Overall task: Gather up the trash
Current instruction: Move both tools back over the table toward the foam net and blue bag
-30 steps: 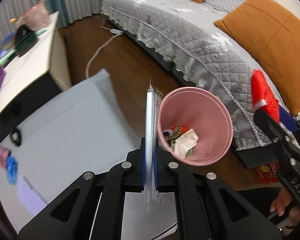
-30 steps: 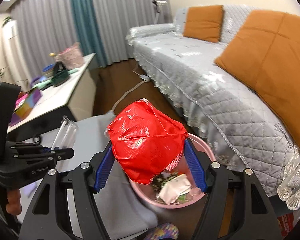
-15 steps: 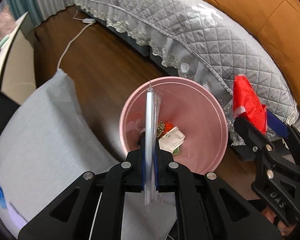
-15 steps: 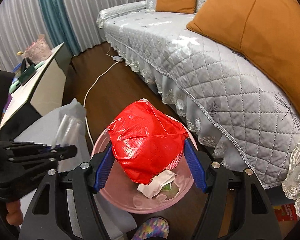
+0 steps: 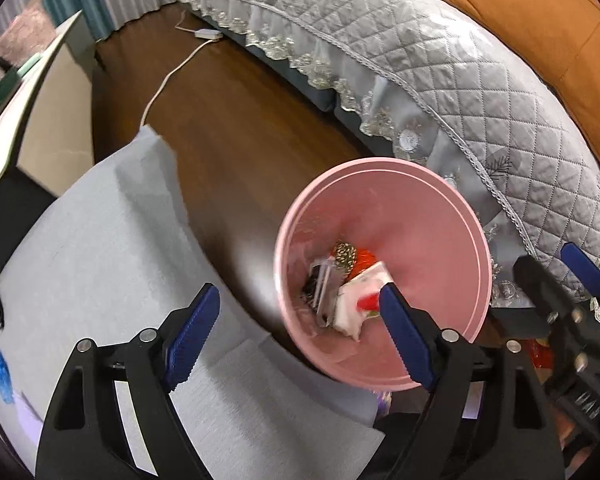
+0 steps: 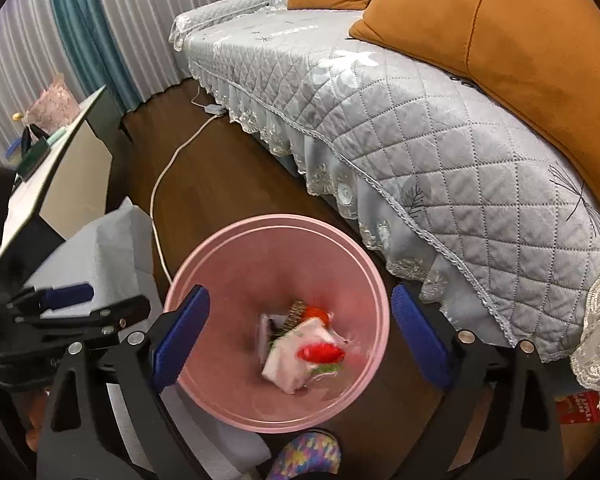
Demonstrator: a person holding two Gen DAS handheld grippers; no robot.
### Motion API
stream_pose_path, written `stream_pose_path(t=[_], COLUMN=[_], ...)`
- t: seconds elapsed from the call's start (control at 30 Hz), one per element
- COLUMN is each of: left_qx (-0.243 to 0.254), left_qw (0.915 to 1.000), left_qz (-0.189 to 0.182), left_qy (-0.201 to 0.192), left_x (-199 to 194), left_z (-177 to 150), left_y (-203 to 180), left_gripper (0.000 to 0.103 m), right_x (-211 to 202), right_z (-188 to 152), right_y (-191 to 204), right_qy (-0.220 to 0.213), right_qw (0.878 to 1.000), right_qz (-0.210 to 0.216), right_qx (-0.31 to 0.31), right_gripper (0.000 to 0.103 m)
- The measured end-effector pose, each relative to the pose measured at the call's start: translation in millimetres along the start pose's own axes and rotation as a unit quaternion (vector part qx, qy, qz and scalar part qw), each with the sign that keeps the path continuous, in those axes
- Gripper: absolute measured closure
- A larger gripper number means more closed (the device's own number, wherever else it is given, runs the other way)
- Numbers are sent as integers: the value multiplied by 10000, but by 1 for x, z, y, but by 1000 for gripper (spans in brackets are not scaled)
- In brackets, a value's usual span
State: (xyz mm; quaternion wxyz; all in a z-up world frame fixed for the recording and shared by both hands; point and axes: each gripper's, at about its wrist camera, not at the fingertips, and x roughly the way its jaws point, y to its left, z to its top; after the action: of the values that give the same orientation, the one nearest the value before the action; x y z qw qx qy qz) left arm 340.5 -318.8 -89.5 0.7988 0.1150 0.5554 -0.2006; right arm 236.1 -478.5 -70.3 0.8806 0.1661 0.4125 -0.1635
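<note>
Left wrist view: left gripper over the near rim of the pink bin, jaws just opened wide, nothing between them. In the bin: white wrapper, red scrap, clear sleeve, all blurred. Right gripper at right edge, jaws apart. Grey cloth on the table at left; sofa beyond.

Right wrist view: right gripper above the bin, jaws just spread, empty. Red bag lying inside on the white wrapper. Left gripper at left, open. Cord across the floor.
</note>
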Motion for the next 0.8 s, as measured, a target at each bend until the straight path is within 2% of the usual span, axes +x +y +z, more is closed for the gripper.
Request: stream_pose_path(t=[0.07, 0.17, 0.3, 0.37, 0.53, 0.63, 0.8], left_qx=[-93, -181, -369, -493, -658, -696, -732], left_qw=[10000, 9998, 9985, 9974, 9954, 9936, 9882], left_qz=[-23, 6, 83, 71, 221, 478, 964], left_qy=[5, -125, -408, -527, -655, -747, -943], left_x=[-8, -32, -70, -90, -128, -151, -185], left_z=[-6, -19, -42, -60, -105, -139, -198], left_y=[9, 25, 50, 64, 92, 110, 138], left_gripper=[24, 24, 24, 23, 23, 23, 23], right_x=[-8, -32, -64, -75, -103, -129, -160], right_z=[2, 3, -3, -8, -32, -58, -112], right_y=[2, 12, 39, 51, 93, 118, 159], right_qy=[-116, -570, -1101, -1190, -1064, -1012, -694], right_qw=[9999, 9977, 9913, 9886, 9847, 9803, 9707], right_qz=[103, 361, 609, 743, 1027, 1335, 1862], right_qx=[53, 40, -380, -543, -919, -1047, -1349], right_gripper=[11, 10, 7, 6, 5, 5, 5])
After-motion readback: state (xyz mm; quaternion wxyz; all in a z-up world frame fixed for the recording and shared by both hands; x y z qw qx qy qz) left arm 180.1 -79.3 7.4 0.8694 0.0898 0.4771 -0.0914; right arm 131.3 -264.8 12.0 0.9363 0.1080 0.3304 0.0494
